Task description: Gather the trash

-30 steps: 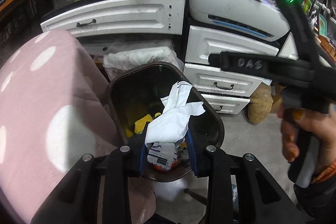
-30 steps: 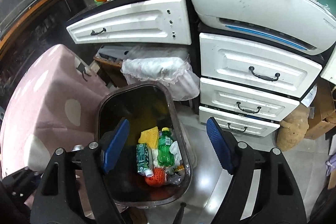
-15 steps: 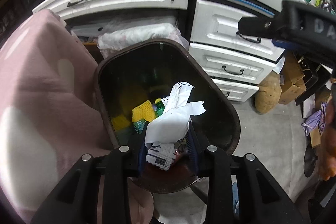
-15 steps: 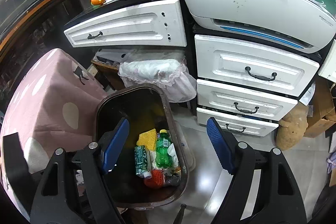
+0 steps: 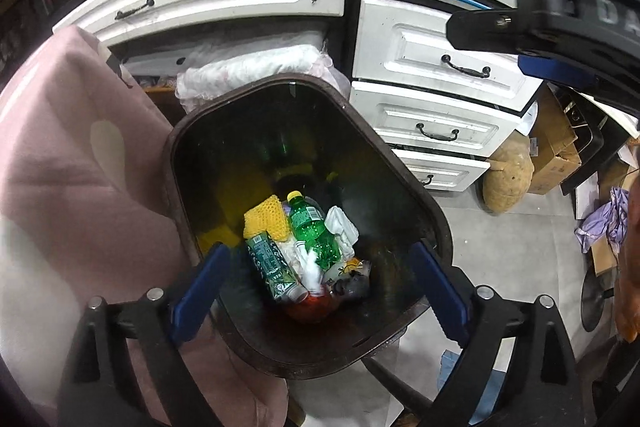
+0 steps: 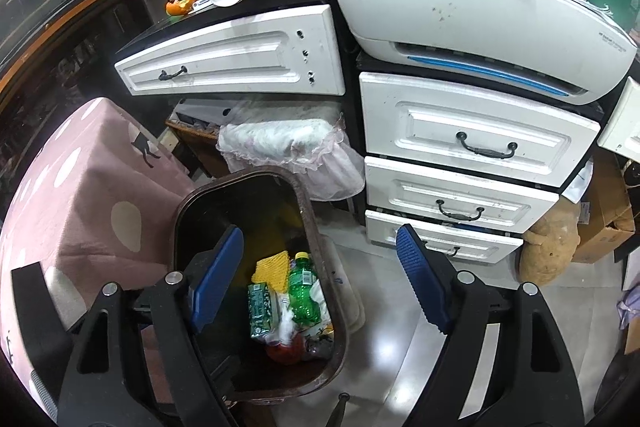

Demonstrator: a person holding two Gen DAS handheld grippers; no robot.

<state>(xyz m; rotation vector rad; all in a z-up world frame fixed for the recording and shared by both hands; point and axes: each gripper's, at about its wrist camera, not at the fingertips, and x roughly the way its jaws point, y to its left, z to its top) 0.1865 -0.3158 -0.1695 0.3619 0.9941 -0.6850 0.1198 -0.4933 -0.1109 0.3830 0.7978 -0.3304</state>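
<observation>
**Both grippers hanging wide over the trash bin**

The left gripper (image 5: 320, 291) is hanging with its blue pads spread wide and nothing between them, straddling the near rim of the dark brown trash bin (image 5: 436, 223). The right gripper (image 6: 320, 283) is likewise gaping and carrying nothing, its left pad over the bin's mouth, its right pad over bare floor. On the bin's floor a green bottle (image 5: 314, 227) is lying cap away from the camera, its long axis running front to back — a green carton (image 5: 270, 263) just beside it, a yellow sponge (image 5: 266, 219) and crumpled white paper (image 5: 342, 227) touching. A pink spotted cloth (image 6: 92, 187) is crowding the bin's left edge; white drawers (image 6: 472, 143) are standing behind it.
</observation>
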